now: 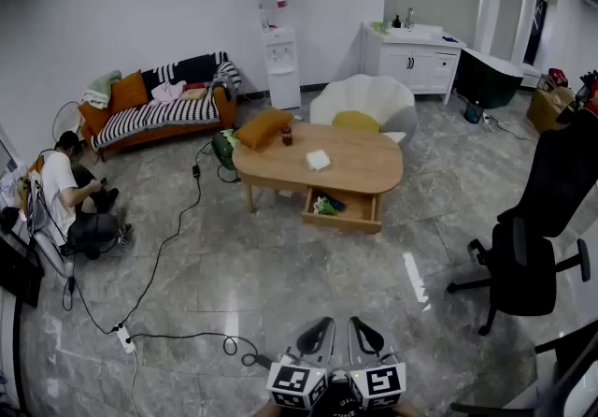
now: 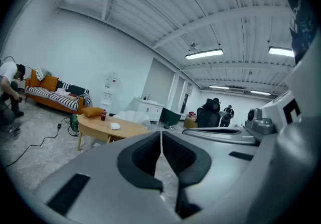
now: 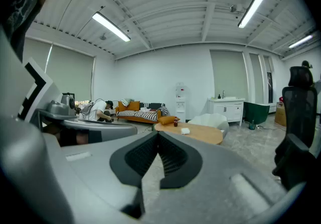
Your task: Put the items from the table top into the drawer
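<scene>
My left gripper (image 2: 161,133) has its pads pressed together with nothing between them. My right gripper (image 3: 158,133) is closed the same way, also empty. In the head view the two sit side by side at the bottom edge, tilted slightly down over the grey tiled floor (image 1: 280,294). The task's things are well apart from the fingers, far ahead. A small red bottle (image 1: 287,136) and a flat white item (image 1: 319,159) rest on the oval wooden table (image 1: 369,170), with an orange cushion (image 1: 263,127) at its left end. The drawer (image 1: 341,222) under the table's near side stands pulled out, with something green (image 1: 324,206) inside. Off to the left a person (image 1: 65,186) crouches near a striped sofa (image 1: 159,111).
</scene>
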